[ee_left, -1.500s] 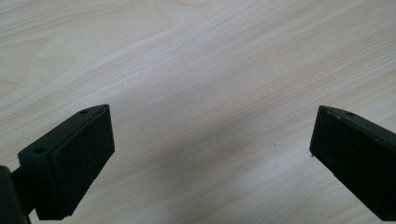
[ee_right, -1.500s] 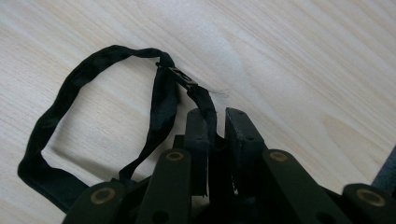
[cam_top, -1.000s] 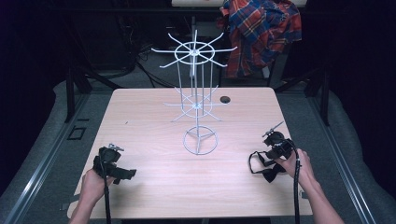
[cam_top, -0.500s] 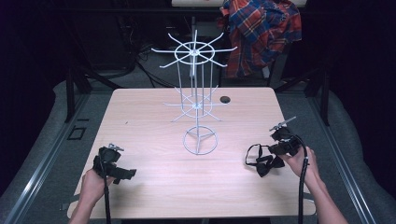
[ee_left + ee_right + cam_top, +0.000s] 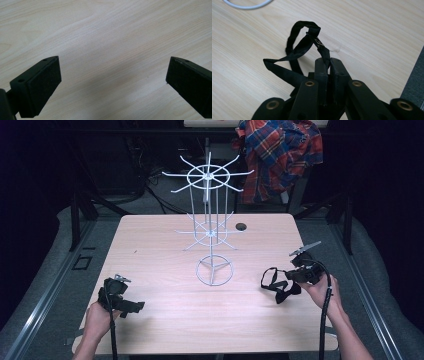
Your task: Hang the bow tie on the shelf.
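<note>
- The black strap (image 5: 299, 47) runs down behind the right gripper's (image 5: 328, 62) closed jaws, so its lower end is hidden.
- The white wire stand's ring (image 5: 247, 5) is cut off by the top edge.
- The small dark spot (image 5: 241, 226) on the table (image 5: 150, 245) is too small to identify.

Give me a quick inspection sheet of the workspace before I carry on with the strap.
Surface: light wooden table, bare under the left gripper.
Job's things: black strap, looped and twisted, pinched at one end; white wire rack upright mid-table.
Clutter: small dark round thing near the far edge.
Grippers: left gripper open, nothing between its jaws; right gripper shut on the strap.
Cables: one cable trailing from the right gripper.
Surroundings: plaid shirt hanging behind the table; dark room.
</note>
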`<state>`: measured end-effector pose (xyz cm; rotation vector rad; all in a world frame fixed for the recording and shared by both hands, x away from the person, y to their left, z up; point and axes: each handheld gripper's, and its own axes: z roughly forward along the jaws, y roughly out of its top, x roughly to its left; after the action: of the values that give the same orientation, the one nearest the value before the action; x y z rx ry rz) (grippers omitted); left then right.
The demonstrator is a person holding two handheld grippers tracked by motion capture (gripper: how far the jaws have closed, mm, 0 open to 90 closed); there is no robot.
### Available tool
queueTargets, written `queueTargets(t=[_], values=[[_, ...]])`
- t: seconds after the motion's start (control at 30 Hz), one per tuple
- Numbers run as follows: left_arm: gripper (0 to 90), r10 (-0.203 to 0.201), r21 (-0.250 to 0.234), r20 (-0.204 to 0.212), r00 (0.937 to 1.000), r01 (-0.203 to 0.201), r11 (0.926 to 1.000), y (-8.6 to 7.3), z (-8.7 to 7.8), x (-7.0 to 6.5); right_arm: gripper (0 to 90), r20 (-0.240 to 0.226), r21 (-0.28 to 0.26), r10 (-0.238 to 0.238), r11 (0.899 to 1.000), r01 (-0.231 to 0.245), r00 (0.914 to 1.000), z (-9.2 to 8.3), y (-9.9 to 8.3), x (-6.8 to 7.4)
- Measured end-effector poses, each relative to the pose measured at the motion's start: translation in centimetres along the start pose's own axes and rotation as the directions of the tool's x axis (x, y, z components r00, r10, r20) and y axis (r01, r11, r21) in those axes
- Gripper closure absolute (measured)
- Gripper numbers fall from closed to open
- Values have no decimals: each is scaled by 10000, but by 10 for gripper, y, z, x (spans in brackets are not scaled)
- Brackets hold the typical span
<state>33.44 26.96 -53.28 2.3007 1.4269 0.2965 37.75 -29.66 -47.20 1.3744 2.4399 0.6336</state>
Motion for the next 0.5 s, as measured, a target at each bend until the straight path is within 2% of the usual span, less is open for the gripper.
queueTargets(t=[0.3,0.5], values=[[0,22,-34,-5,10000,-22,10000,0,0,0,845,-85,-511,-31,9987,26,10000,-13,3,4],[0,-34,-14,3,10000,34,10000,0,0,0,845,-226,-868,-305,9958,284,9993,-24,9,14]])
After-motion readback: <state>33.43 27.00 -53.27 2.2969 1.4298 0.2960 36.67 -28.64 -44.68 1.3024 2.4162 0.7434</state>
